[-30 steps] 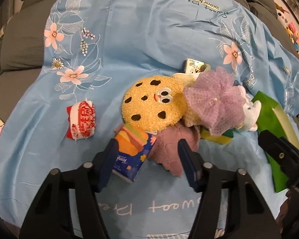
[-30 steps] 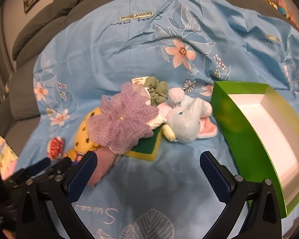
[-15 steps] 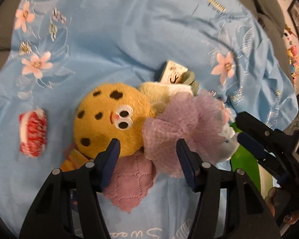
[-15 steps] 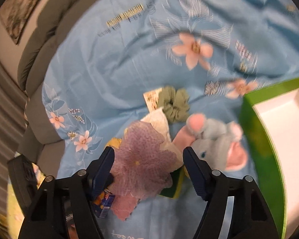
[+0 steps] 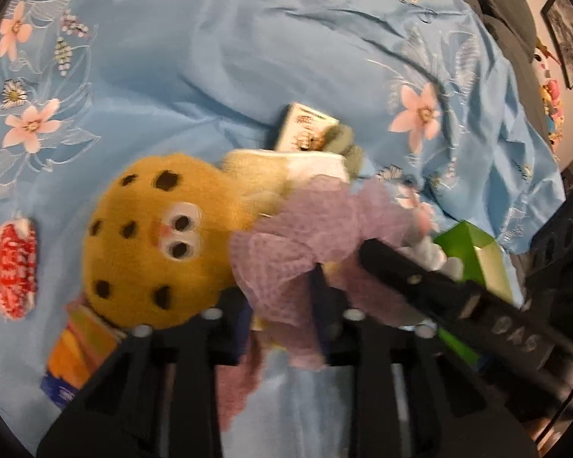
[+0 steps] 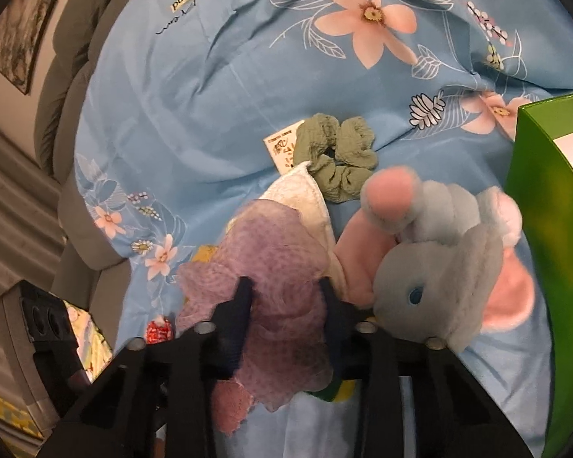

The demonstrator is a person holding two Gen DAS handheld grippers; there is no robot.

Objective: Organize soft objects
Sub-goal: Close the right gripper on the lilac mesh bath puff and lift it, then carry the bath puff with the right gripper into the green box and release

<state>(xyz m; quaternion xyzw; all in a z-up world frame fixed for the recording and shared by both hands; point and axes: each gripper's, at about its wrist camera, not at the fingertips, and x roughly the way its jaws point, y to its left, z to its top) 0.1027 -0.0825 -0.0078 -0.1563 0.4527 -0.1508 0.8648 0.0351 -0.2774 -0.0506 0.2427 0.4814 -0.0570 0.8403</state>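
Since earlier frame, both grippers dropped onto purple mesh pouf (image 6: 271, 267), jaws just closing. We see left gripper (image 5: 282, 305) and right gripper (image 6: 284, 297) both pinching it. Risk: opposing pulls tear mesh, or dragging cookie plush (image 5: 152, 244) along.

Lilac mesh pouf (image 6: 282, 278), crumpled, atop pile between cookie plush (image 5: 152, 244) and grey-pink elephant plush (image 6: 443, 278).

Black gripper arms with silver screws end in dark blue fingers (image 6: 236, 328).
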